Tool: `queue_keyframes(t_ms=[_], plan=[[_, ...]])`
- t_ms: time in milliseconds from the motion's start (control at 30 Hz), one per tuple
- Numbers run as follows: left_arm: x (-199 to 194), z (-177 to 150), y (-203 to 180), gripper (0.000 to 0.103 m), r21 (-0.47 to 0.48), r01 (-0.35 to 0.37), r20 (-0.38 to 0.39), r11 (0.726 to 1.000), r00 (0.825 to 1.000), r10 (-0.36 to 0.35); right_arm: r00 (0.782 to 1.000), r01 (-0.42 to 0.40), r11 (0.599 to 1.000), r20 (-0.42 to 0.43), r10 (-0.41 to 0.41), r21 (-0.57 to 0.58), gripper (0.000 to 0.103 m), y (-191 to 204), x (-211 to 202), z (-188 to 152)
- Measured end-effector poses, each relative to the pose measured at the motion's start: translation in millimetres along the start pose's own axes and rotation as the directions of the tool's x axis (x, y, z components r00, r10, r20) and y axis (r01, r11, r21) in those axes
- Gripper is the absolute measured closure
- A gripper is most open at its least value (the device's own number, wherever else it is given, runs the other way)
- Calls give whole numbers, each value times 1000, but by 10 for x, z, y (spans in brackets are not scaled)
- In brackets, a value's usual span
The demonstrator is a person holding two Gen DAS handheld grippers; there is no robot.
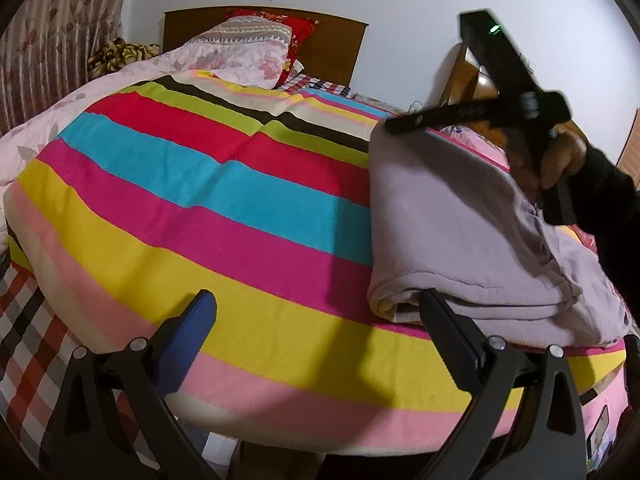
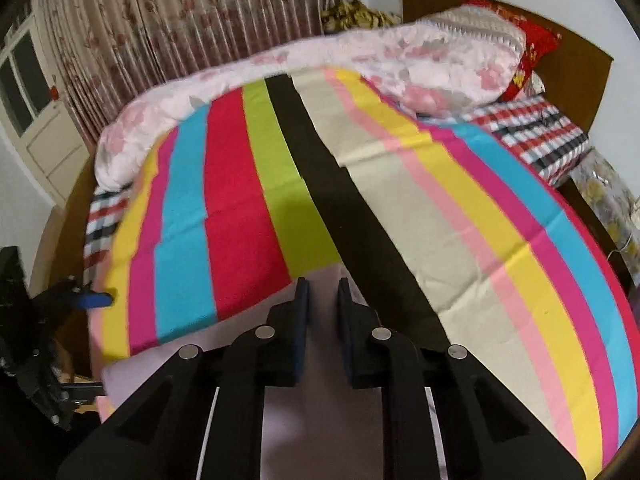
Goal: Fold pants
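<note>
Left wrist: one folded pants [image 1: 460, 240] (two claws [image 1: 320, 316]).

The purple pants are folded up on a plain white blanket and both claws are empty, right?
Not quite. The blanket is not plain white; it has bright stripes, as the left wrist view shows. The rest holds: the purple pants lie folded on it, and the left claw and right claw are empty.
</note>
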State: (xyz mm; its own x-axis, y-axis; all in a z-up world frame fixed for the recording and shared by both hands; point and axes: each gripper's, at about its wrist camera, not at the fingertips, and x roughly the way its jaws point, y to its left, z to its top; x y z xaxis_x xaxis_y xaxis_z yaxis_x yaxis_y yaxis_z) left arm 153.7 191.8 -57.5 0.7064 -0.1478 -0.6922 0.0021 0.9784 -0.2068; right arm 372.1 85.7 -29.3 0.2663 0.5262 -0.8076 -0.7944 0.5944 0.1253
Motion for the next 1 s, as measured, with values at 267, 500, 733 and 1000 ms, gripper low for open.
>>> queue_keyframes(t_ms=[267,500,733,1000], plan=[[-180,92,5,2,16,-6,41,1000,999,5,998,61,992,0,-61,115,44,-148,-10,-80],[-92,288,-279,2,94,46,31,995,998,-49,970,225,960,53,-237,167,44,-3,-678,-624],[-3,51,-489,2,200,72,-22,977,997,-69,968,160,795,65,-243,585,44,-253,-1528,-2099],[94,-34,-586,2,304,-12,-10,953,1000,15,979,95,673,53,-196,734,43,-102,-1494,-2793]])
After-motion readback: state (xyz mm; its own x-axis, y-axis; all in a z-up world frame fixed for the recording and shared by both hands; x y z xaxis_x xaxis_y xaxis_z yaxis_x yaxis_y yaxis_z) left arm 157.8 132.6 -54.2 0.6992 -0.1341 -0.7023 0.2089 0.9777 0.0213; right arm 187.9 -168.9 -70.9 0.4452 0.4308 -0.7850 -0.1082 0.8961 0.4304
